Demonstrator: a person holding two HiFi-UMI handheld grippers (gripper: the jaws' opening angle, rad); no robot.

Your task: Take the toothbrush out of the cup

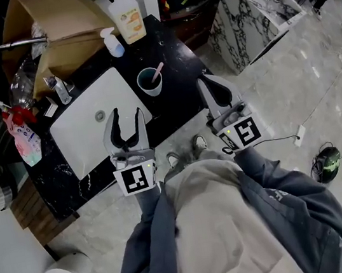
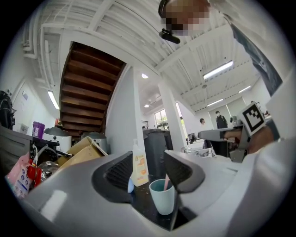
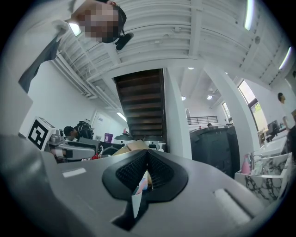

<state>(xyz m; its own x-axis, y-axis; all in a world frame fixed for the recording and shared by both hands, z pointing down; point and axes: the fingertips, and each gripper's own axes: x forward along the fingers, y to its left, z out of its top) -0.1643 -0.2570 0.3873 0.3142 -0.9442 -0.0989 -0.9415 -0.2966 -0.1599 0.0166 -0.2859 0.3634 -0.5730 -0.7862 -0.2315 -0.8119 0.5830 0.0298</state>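
The pink toothbrush (image 1: 157,72) stands in the teal cup (image 1: 150,84) on the black desk (image 1: 177,54), just beside the white sink (image 1: 85,123). The left claw (image 1: 127,112) hovers over the sink, jaws wide apart and empty. The right claw (image 1: 205,83), right of the cup, has its jaws pressed together on nothing.

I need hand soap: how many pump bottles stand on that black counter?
2. A tall cream plastic pump bottle with an orange label stands at the black counter's far edge; a small pale-blue pump bottle stands beside it, toward the white sink. Clutter may hide more.
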